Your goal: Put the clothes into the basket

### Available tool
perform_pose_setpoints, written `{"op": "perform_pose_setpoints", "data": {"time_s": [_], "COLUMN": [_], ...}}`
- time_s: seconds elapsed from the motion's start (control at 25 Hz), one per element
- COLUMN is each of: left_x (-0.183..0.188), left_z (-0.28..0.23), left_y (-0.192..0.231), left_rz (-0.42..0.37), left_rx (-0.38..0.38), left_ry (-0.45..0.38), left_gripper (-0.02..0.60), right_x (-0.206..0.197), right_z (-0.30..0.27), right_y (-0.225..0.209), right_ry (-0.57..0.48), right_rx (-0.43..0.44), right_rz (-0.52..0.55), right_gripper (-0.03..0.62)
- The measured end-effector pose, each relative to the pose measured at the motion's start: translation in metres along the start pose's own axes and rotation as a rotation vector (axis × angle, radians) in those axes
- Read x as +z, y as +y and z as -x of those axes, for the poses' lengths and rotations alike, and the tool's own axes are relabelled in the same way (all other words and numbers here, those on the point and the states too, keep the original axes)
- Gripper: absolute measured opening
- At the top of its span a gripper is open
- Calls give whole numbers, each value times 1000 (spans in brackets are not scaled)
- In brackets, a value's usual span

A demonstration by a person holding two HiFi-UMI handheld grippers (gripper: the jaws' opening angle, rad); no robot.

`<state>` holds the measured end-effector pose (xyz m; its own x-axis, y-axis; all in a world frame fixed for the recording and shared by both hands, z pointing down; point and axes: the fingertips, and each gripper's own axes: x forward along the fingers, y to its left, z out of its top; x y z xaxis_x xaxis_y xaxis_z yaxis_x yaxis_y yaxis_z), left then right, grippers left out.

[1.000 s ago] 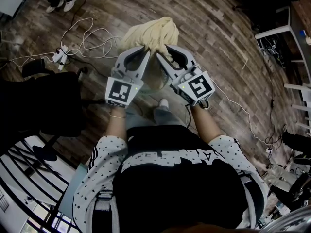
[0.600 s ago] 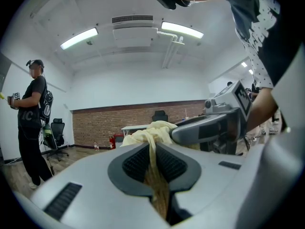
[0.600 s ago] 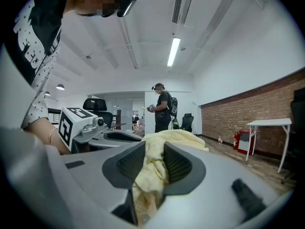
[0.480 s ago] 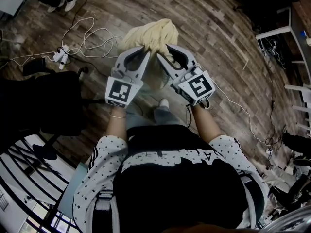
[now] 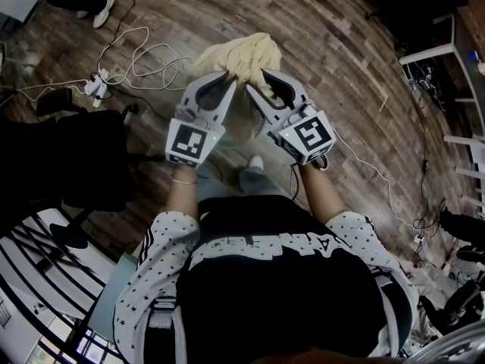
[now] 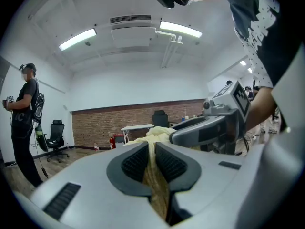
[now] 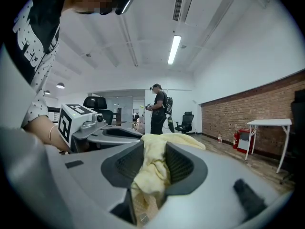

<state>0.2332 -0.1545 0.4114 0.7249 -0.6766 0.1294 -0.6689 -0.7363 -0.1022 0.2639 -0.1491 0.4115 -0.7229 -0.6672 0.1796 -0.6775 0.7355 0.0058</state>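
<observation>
A pale yellow garment (image 5: 236,50) hangs bunched above the wooden floor, held between both grippers. My left gripper (image 5: 226,77) is shut on it, its pads pinching a thin fold (image 6: 153,162). My right gripper (image 5: 258,80) grips a thicker wad of the same garment (image 7: 153,162). Its jaws have just been opening, and the cloth still fills the gap and touches both pads. Both grippers point almost level, tips close together. No basket shows in any view.
White cables and a power strip (image 5: 95,86) lie on the floor at the far left. A black office chair (image 5: 83,154) stands at my left. White shelving (image 5: 436,48) lines the right. A person (image 6: 24,128) stands some way off.
The right gripper's jaws stand a little wider around the cloth. Both hands hold their place. A bystander's feet at the top left have shifted.
</observation>
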Motion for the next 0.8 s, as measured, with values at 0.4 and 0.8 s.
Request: {"op": "perform_pose_setpoints", "data": {"time_s": [0.4, 0.8], "left_x": [21, 19], "left_z": [3, 5], "left_y": [6, 4], "left_rz": [15, -16], "left_rx": [22, 11], "left_ry": [-119, -61], "left_gripper": [38, 38], "right_x": [6, 10], "right_z": [-5, -4], "right_y": [3, -2], "right_ry": [-34, -49], "right_rx": [14, -1], "right_rz": [-9, -24], "right_gripper": [135, 134]}}
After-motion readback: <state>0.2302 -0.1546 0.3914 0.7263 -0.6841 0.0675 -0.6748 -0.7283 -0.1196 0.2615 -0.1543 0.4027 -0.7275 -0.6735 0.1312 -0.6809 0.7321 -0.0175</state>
